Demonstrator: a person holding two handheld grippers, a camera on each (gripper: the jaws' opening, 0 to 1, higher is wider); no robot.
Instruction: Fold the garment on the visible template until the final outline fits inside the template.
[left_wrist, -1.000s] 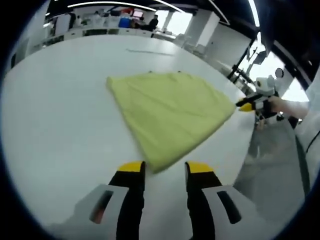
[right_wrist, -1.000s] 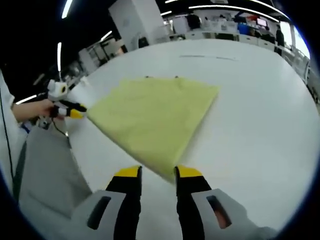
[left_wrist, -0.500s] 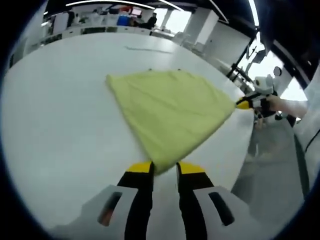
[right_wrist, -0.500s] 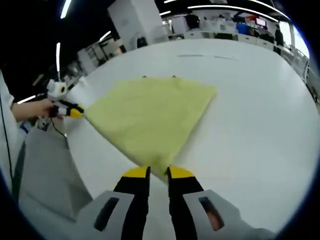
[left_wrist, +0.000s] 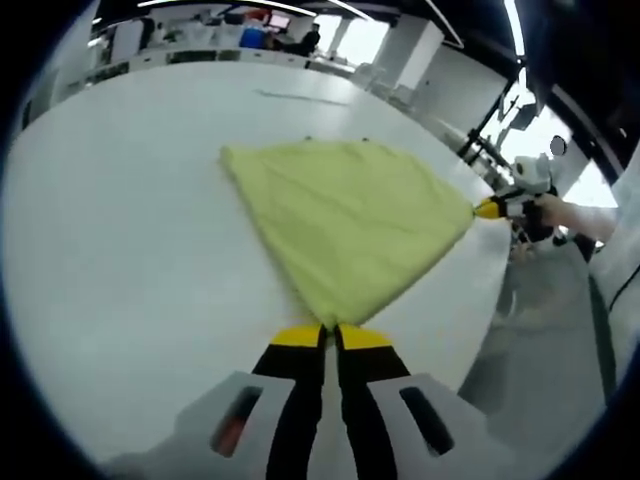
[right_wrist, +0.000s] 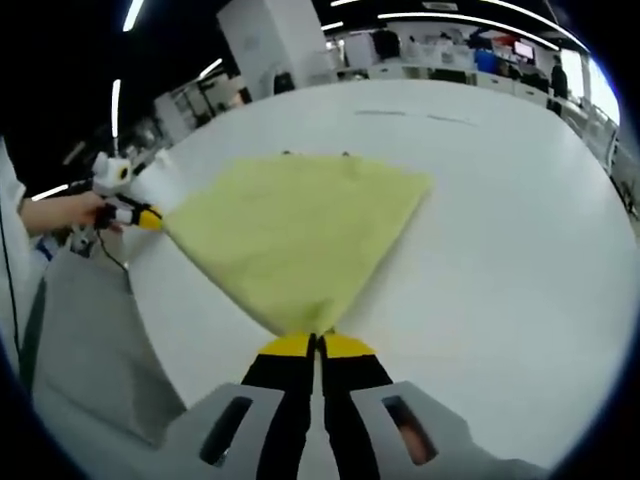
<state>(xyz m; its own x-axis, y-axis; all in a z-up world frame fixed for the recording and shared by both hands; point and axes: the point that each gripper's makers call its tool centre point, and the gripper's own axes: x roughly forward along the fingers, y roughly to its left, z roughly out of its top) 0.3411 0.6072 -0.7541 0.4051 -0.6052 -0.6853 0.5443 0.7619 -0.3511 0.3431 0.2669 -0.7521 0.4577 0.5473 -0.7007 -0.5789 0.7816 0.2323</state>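
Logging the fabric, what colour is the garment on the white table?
Pale yellow-green garment, plain; best in the right gripper view.

Garment lying flat on the table, spreading forward from the left gripper, whose tips meet at its nearest corner. The right gripper sits at the corner to that gripper's right, by the table edge. In the right gripper view, the garment fans ahead of the right gripper; the left gripper lies at the left-hand corner.
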